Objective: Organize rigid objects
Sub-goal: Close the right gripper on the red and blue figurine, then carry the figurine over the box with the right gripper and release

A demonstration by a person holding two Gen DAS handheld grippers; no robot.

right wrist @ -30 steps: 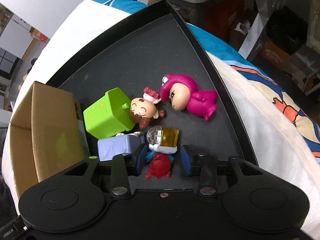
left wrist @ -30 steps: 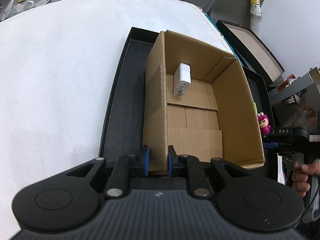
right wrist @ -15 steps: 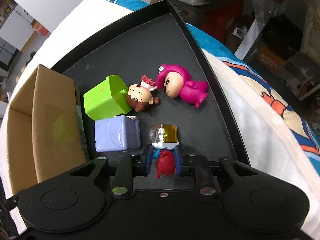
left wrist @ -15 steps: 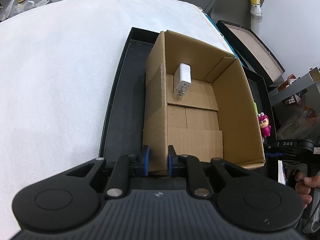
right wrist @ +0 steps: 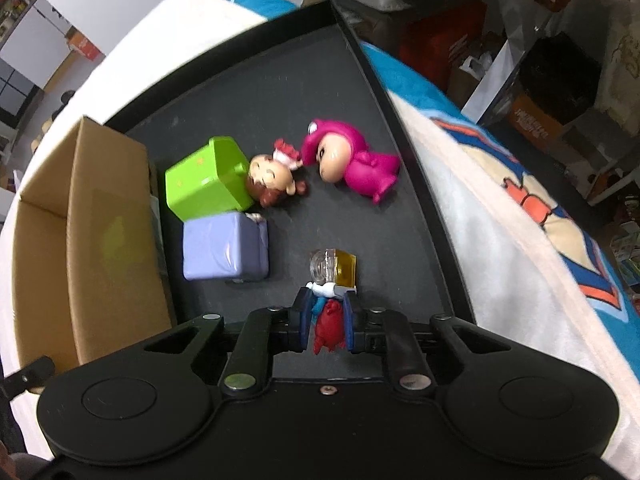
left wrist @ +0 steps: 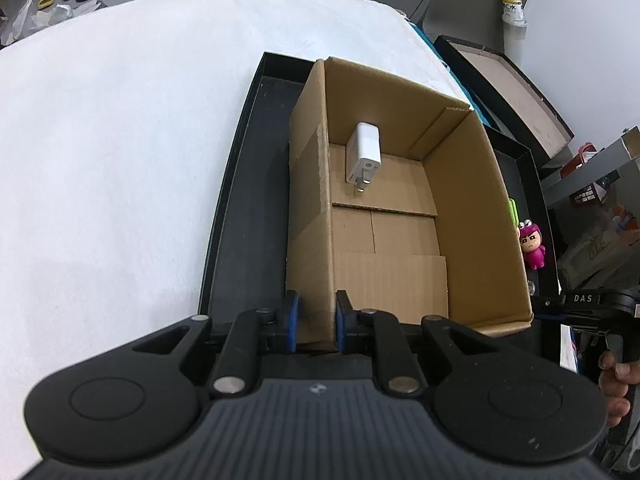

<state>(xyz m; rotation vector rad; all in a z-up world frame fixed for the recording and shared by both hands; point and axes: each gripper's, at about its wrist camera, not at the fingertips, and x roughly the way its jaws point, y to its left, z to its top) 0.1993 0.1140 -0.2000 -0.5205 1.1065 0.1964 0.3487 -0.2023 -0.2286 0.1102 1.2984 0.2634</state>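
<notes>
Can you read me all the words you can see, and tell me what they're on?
"DAS": on the right claw's black body, seen from the left camera.
White bottle, top right: black letters, too blurred to read.
Orange box on the floor: print too blurred to read.

My left wrist camera sits just behind its fingers and looks steeply down, close over the open cardboard box, which fills the centre of the frame. My right wrist camera also tilts steeply down, close above the black tray, with toys mid-frame. Both views share the box, seen at the right view's left edge, the tray, and the pink figurine, at the left view's right edge and the right view's centre.
</notes>
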